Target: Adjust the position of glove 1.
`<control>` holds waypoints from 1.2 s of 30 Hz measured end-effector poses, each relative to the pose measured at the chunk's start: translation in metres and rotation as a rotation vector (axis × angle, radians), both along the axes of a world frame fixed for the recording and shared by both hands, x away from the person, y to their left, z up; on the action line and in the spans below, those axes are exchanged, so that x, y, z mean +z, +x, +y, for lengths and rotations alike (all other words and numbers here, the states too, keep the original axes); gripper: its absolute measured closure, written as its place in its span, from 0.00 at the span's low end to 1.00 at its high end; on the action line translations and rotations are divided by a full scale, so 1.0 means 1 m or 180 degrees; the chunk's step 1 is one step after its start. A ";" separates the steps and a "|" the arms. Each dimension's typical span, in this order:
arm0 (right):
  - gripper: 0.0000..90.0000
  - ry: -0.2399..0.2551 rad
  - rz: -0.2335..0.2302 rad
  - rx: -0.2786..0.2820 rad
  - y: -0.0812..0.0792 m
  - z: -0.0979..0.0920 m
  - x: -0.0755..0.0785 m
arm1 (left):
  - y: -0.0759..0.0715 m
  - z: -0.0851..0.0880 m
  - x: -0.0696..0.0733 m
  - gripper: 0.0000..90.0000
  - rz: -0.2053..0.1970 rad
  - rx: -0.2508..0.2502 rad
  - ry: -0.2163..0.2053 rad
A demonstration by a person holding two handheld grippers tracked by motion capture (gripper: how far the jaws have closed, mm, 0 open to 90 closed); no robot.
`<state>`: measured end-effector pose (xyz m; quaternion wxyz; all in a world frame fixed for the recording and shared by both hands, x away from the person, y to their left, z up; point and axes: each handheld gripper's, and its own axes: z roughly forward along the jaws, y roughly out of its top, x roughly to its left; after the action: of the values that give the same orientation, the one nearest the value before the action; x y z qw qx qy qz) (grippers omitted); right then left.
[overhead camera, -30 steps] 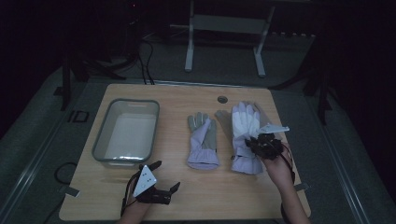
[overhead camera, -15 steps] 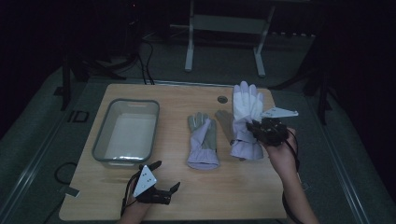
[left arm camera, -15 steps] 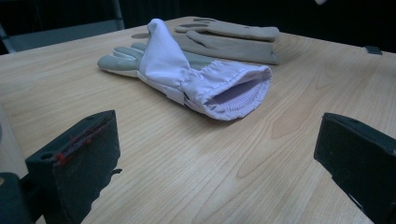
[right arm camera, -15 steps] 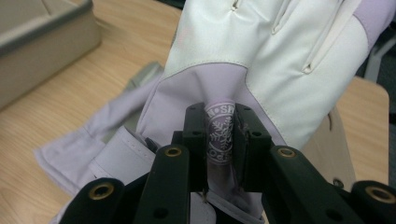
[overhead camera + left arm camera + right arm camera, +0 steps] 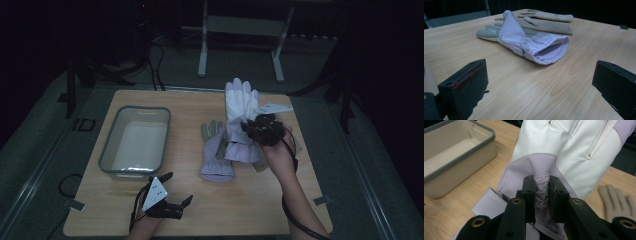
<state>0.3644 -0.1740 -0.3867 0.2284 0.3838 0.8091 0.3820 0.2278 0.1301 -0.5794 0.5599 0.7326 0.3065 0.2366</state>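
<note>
My right gripper (image 5: 261, 131) is shut on a white and lavender glove (image 5: 241, 102) and holds it up above the table, fingers pointing away. In the right gripper view the jaws (image 5: 541, 183) pinch a fold of lavender fabric with a round snowflake logo on the glove (image 5: 564, 147). A second glove (image 5: 215, 150), grey with a lavender cuff, lies flat at the table's middle; its open cuff faces the left gripper view (image 5: 534, 41). My left gripper (image 5: 176, 189) rests near the front edge, its jaws (image 5: 540, 75) wide open with nothing between them.
A grey-rimmed beige bin (image 5: 111, 155) stands on the left half of the table (image 5: 240, 210), seen close by in the right gripper view (image 5: 486, 135). A beige glove (image 5: 549, 20) lies beyond the grey one (image 5: 616, 200). Metal stand legs rise behind the table.
My right gripper has risen and moved toward the far side, lifting the white glove off the table. The left gripper has stayed put.
</note>
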 end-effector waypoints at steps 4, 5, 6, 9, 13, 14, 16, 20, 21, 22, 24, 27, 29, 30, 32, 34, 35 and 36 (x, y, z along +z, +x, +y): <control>0.85 -0.0011 0.0063 0.0043 0.002 0.015 -0.006 | 0.000 0.000 0.000 0.01 0.0003 -0.0002 0.0009; 0.85 -0.0013 0.0106 0.0070 0.004 0.024 -0.011 | 0.000 0.000 0.000 0.01 0.0004 -0.0002 0.0010; 0.85 -0.0022 0.0134 0.0077 0.004 0.029 -0.014 | 0.000 0.000 0.000 0.01 0.0005 -0.0002 0.0009; 0.85 -0.0049 0.0201 0.0074 0.005 0.040 -0.023 | 0.000 0.000 0.000 0.01 0.0013 -0.0007 0.0007; 0.85 -0.0107 0.0331 0.0066 0.007 0.051 -0.040 | 0.000 0.000 0.000 0.01 0.0008 -0.0011 0.0010; 0.85 -0.0110 0.0371 0.0044 0.007 0.054 -0.044 | 0.000 0.000 0.000 0.01 0.0007 -0.0011 0.0010; 0.85 -0.0166 0.0424 0.0038 0.010 0.057 -0.053 | 0.000 0.000 0.000 0.01 0.0005 -0.0008 0.0004; 0.85 -0.0213 0.0536 -0.0026 0.016 0.061 -0.067 | 0.000 0.000 0.000 0.01 0.0006 -0.0010 0.0016; 0.85 -0.0236 0.0591 -0.0055 0.019 0.061 -0.074 | 0.000 0.000 0.000 0.01 0.0006 -0.0008 0.0011; 0.85 -0.0236 0.0591 -0.0055 0.019 0.061 -0.074 | 0.000 0.000 0.000 0.01 0.0001 -0.0009 0.0015; 0.85 -0.0236 0.0683 -0.0076 0.022 0.062 -0.082 | 0.000 0.000 0.000 0.01 0.0006 -0.0007 0.0016; 0.85 -0.0238 0.0748 -0.0122 0.025 0.063 -0.092 | 0.000 0.000 0.000 0.01 0.0008 -0.0011 0.0026; 0.84 -0.0238 0.0772 -0.0138 0.027 0.064 -0.096 | 0.000 0.000 0.000 0.01 0.0007 -0.0008 0.0021; 0.84 -0.0253 0.0784 -0.0157 0.028 0.065 -0.098 | 0.000 0.000 0.000 0.01 0.0004 -0.0008 0.0011; 0.83 -0.0278 0.0819 -0.0183 0.031 0.066 -0.103 | 0.000 0.000 0.000 0.01 0.0004 -0.0012 0.0019; 0.82 -0.0278 0.0857 -0.0213 0.033 0.066 -0.109 | 0.000 0.000 0.000 0.01 0.0004 -0.0016 0.0019; 0.81 -0.0276 0.0862 -0.0199 0.034 0.066 -0.112 | 0.000 0.000 0.000 0.01 0.0013 -0.0016 0.0015; 0.80 -0.0286 0.0869 -0.0202 0.034 0.067 -0.114 | 0.001 0.000 0.000 0.01 0.0019 -0.0013 0.0015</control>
<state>0.3987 -0.1073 -0.5005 0.1451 0.4470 0.8364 0.2822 0.2284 0.1301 -0.5793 0.5577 0.7351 0.3061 0.2340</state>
